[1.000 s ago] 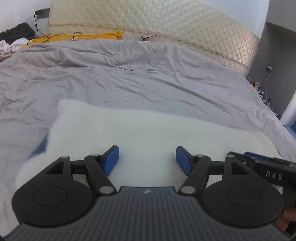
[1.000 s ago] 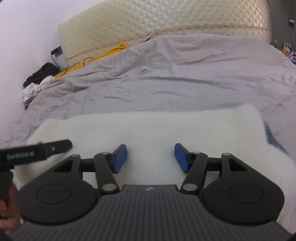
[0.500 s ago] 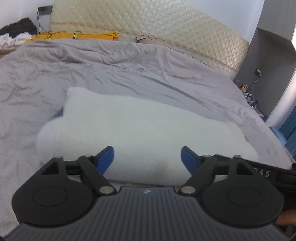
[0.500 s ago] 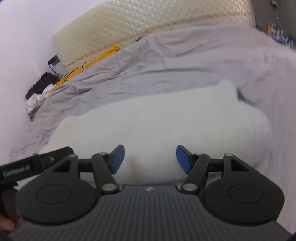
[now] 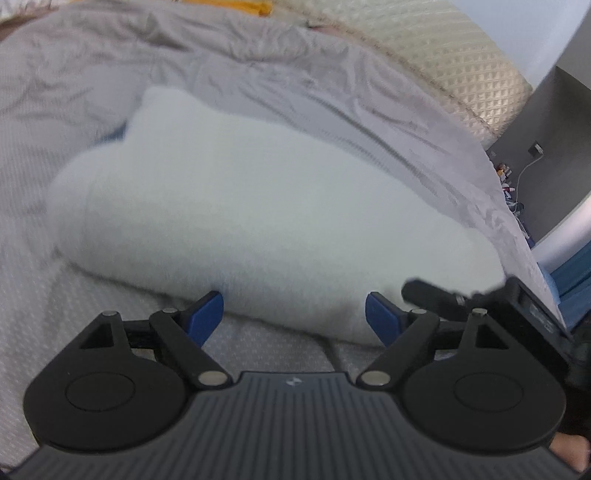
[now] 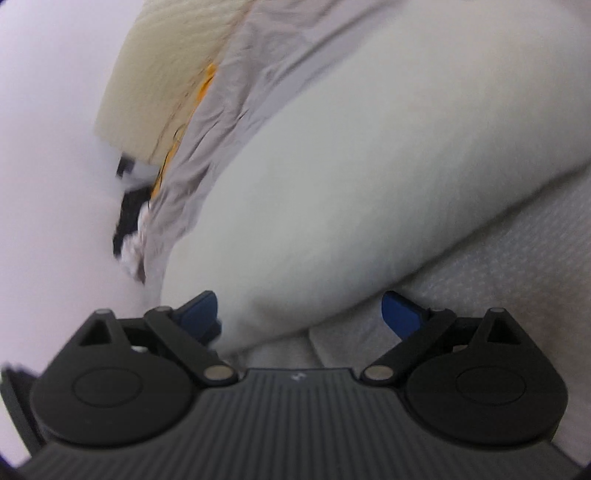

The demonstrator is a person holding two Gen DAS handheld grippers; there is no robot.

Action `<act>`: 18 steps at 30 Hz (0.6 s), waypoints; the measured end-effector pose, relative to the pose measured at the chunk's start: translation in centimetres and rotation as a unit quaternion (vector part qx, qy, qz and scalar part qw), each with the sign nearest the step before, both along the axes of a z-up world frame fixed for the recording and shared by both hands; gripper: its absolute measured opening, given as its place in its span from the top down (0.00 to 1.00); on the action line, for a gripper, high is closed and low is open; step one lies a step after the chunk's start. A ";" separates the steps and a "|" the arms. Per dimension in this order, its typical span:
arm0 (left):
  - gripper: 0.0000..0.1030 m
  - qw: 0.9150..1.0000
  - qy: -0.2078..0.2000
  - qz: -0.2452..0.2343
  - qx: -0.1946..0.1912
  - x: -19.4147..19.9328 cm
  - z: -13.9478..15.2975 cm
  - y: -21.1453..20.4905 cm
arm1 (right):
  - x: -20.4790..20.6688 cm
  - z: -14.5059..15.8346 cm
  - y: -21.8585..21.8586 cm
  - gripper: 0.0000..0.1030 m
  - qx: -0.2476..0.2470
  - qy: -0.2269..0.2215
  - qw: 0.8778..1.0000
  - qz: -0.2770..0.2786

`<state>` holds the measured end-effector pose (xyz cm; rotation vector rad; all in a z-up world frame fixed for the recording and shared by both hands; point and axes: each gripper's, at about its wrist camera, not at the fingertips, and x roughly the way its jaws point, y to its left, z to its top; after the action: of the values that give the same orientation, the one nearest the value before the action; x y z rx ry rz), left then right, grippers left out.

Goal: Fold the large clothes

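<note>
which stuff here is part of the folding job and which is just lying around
For the job:
- white fleecy garment, folded, on the grey bedspread
- left gripper, open
- right gripper, open

Lying about:
- yellow cloth by the headboard
- dark and white clothes pile
- cable and small items beside the bed

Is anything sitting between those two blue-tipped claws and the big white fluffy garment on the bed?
Nothing visible does. The white garment lies folded on the grey bedspread, its near edge right in front of the left gripper and the right gripper. Both have just been opening, with only bare bedspread before them.
</note>
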<state>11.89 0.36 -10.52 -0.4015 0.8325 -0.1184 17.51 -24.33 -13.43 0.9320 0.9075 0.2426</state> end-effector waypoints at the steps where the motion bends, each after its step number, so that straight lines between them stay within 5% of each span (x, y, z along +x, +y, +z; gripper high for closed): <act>1: 0.15 1.000 0.007 0.001 -0.007 0.3 -0.3 0.1 | 0.3 -0.6 -0.3 0.06 0.011 0.003 1.000 -0.014; 11: 0.12 0.996 0.051 0.027 -0.064 2.1 -2.4 2.0 | 1.1 -1.6 -2.5 0.03 0.123 -0.019 0.990 -0.072; 18: 0.11 0.993 0.012 0.050 -0.102 2.0 -2.0 3.3 | 0.7 -0.3 -3.2 0.03 0.157 -0.049 0.983 -0.084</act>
<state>13.88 3.63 -12.51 -0.6375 0.8262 -0.1065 18.24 -27.51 -13.71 1.2708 0.7051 0.2895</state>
